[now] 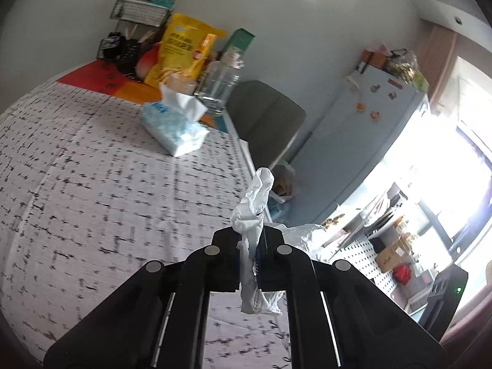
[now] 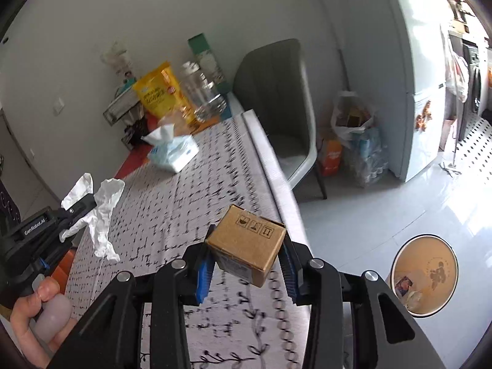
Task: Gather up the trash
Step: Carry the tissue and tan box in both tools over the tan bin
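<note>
My left gripper (image 1: pixel 249 247) is shut on a crumpled white tissue (image 1: pixel 253 206) and holds it above the patterned tablecloth (image 1: pixel 92 169) near the table's right edge. It also shows in the right wrist view (image 2: pixel 80 204) with the tissue (image 2: pixel 103 218) hanging from it. My right gripper (image 2: pixel 246 264) is shut on a small brown cardboard box (image 2: pixel 246 243), held above the table's right edge. A round bin (image 2: pixel 424 275) with a tan liner and some scraps inside stands on the floor at the lower right.
A tissue pack (image 1: pixel 173 123), a clear bottle (image 1: pixel 220 89), a yellow snack bag (image 1: pixel 181 49) and a wire rack (image 1: pixel 138 15) stand at the table's far end. A grey chair (image 2: pixel 283 107), bags of clutter (image 2: pixel 356 135) and a fridge (image 2: pixel 412 77) stand to the right.
</note>
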{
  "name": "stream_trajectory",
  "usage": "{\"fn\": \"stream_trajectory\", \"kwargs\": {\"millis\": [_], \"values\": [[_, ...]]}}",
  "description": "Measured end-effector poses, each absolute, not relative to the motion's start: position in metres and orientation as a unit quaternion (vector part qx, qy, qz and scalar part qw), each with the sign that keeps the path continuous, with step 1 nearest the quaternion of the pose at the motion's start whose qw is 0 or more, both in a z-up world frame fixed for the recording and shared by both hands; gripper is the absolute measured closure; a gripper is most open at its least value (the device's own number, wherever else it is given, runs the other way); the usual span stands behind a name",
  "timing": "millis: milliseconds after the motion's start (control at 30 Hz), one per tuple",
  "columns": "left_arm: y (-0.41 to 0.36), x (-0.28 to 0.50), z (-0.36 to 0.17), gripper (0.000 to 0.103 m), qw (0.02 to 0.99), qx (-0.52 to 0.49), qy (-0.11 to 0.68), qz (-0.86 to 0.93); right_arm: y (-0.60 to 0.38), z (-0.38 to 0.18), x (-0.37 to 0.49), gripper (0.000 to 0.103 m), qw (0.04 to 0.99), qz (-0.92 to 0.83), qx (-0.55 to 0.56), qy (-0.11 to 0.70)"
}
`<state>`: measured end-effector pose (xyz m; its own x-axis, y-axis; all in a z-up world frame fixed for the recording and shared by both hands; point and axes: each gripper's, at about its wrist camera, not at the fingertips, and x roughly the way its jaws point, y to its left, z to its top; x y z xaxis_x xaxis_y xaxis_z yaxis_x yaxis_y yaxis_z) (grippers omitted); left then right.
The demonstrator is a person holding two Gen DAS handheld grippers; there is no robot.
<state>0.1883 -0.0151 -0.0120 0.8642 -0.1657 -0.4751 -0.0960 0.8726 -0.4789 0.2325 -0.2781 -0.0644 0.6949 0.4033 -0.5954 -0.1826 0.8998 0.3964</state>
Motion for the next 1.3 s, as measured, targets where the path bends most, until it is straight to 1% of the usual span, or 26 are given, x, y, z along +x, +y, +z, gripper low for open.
{"fn": "stream_trajectory", "kwargs": {"millis": [367,767,967,1300], "values": [[-0.089,0.206,-0.016,0.096,0.931,-0.217,0.287,-0.062,-0.351,-0.072,0.225,0.065,0.912,0.121,0.192,0.343],[-0.178,0.249,-0.03,0.096,0.922,-0.179,0.323,-0.119,-0.433,-0.101,0.226,0.065,0.906,0.057,0.238,0.345],[-0.223,0.272,-0.053,0.096,0.909,-0.164,0.354,-0.144,-0.471,-0.126,0.226,0.065,0.899,0.029,0.257,0.354],[-0.287,0.315,-0.11,0.096,0.878,-0.162,0.418,-0.17,-0.53,-0.178,0.246,0.065,0.879,-0.026,0.282,0.383]]}}
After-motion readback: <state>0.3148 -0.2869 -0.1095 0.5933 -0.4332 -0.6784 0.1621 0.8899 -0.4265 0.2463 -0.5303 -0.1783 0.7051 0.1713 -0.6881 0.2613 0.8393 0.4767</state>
